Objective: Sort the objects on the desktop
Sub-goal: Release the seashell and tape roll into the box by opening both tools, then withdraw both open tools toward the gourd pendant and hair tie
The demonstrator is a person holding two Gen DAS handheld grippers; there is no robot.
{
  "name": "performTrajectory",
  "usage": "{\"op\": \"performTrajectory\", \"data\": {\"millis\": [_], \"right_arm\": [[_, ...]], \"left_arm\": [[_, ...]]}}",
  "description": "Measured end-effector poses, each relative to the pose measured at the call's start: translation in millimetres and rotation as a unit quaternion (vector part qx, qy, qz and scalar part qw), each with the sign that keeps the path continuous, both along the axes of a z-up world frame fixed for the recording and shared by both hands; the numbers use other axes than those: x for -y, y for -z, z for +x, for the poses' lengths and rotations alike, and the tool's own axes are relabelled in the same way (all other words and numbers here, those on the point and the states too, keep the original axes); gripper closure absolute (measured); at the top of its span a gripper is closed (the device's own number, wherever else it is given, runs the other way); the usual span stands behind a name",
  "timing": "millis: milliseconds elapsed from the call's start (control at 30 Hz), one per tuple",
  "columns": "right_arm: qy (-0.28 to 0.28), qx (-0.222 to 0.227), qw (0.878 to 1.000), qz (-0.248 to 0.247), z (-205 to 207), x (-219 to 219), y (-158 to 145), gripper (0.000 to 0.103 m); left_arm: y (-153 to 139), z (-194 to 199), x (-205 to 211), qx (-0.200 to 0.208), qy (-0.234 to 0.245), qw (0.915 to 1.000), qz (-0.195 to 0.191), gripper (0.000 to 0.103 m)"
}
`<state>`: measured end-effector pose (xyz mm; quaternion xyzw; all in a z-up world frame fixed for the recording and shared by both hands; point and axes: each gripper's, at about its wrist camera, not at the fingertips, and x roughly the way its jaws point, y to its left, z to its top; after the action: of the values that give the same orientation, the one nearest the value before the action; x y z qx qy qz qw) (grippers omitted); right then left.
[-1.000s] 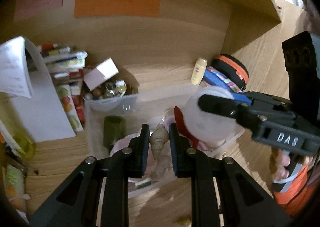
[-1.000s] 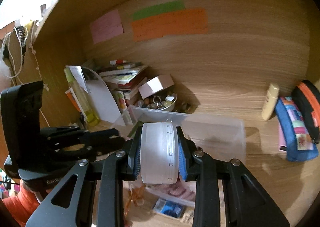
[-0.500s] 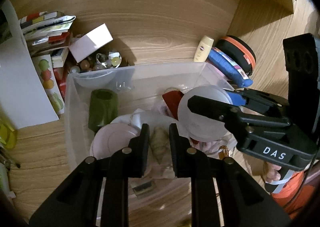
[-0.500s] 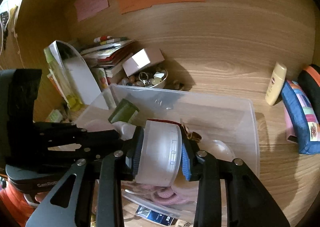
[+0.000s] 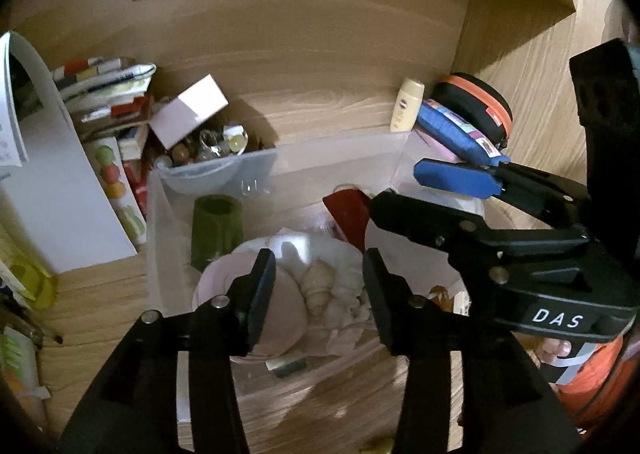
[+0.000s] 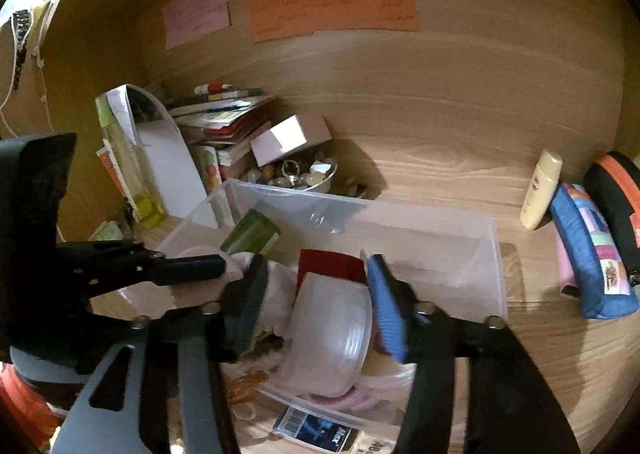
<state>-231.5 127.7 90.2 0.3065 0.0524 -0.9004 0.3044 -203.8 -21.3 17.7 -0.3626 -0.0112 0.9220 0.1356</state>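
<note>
Your bench (image 5: 100, 310) carries a clear bin (image 5: 328, 158) crowded with items. Your right tongs (image 6: 316, 306) hang spread over a white tub (image 6: 332, 330) lying in that bin. Your left tongs (image 5: 318, 286) are spread too, above the shell (image 5: 318, 286) resting on white cloth inside.

The table (image 6: 460, 162) is matt wood with visible grain. The storage bin (image 6: 400, 214) is clear, smooth plastic; the round tub (image 6: 332, 326) in it is translucent, ridged plastic. The seashell (image 5: 318, 286) looks chalky and ribbed. Paper notes (image 6: 332, 8) are matt.
</note>
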Motion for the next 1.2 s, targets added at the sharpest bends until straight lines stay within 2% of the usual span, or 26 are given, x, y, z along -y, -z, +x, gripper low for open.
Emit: {"op": "performTrajectory", "data": {"millis": [33,167,367,533,733,933,1200], "right_arm": [[0.003,-0.001,1.0,-0.001,-0.3,-0.9,-0.7,0.047],[0.016,0.0,1.0,-0.001,-0.4,-5.0,-5.7,0.043],[0.046,-0.02,0.999,-0.002,13.3,-20.0,-18.4,0.023],[0.062,-0.041,0.997,0.002,32.4,-35.8,-26.1,0.022],[0.073,-0.049,0.996,0.009,53.5,-51.6,-24.4,0.021],[0.082,-0.042,0.996,0.019,66.3,-66.3,-14.3,0.016],[0.1,-0.01,0.994,0.045,77.8,-89.6,12.9,0.015]], "left_arm": [[-1.3,1.0,0.4,-0.004,-0.002,1.0,-0.001,0.049],[-7.1,6.0,2.4,-0.022,-0.011,0.9997,-0.009,0.046],[-16.6,12.7,5.2,-0.042,-0.024,0.9987,-0.016,0.035],[-26.9,20.5,5.0,-0.059,-0.052,0.9965,-0.027,0.021],[-38.5,41.4,0.1,-0.084,-0.066,0.9934,-0.041,0.009],[-40.0,63.7,-5.0,-0.092,-0.065,0.9917,-0.061,0.005],[-27.2,84.3,-3.7,-0.074,-0.061,0.993,-0.069,0.005]]}}
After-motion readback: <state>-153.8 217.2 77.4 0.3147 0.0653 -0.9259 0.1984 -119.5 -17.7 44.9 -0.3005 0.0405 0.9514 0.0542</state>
